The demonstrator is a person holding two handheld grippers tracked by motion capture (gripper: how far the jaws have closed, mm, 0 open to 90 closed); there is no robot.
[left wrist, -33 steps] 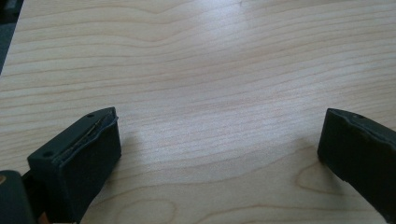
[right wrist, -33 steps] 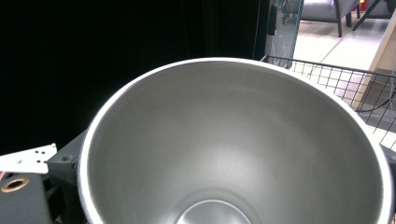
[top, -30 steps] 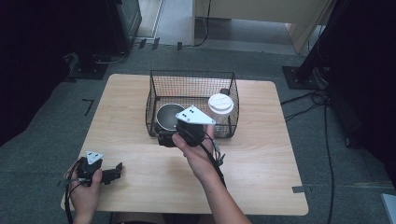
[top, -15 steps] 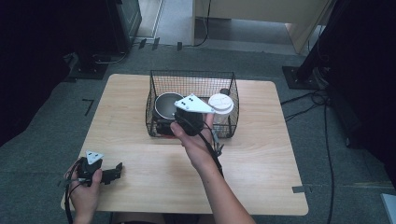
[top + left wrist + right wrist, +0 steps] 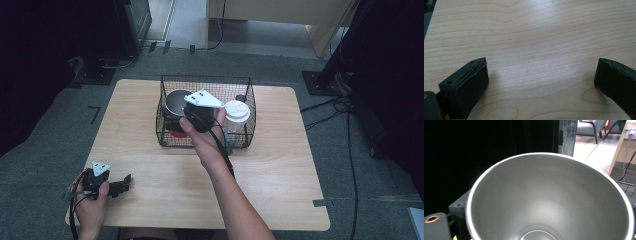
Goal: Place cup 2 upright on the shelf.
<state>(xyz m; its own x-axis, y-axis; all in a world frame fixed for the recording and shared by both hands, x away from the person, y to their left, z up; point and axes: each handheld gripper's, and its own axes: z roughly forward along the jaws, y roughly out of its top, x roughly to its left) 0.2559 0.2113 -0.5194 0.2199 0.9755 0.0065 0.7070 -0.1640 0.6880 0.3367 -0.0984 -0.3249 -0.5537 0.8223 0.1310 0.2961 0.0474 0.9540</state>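
My right gripper (image 5: 176, 119) is shut on the rim of a steel bowl (image 5: 177, 101) and holds it above the left half of a black wire basket (image 5: 205, 78). In the right gripper view the bowl's empty grey inside (image 5: 549, 200) faces the camera and hides most of the jaws. A white lidded paper cup (image 5: 236, 113) stands in the basket's right half, just right of my hand. At the table's front left corner my left gripper (image 5: 121, 183) rests low over the wood, and its jaws stand wide open (image 5: 541, 67) with bare table between them.
The basket stands at the far middle of the light wooden table (image 5: 280, 165). Something red (image 5: 175, 133) shows low in the basket under the bowl. Cables (image 5: 345, 107) trail on the grey floor to the right, and dark equipment stands behind the table.
My right hand has carried the steel bowl away from the person and slightly up, from the basket's front edge to above its left half. The left gripper has stayed put.
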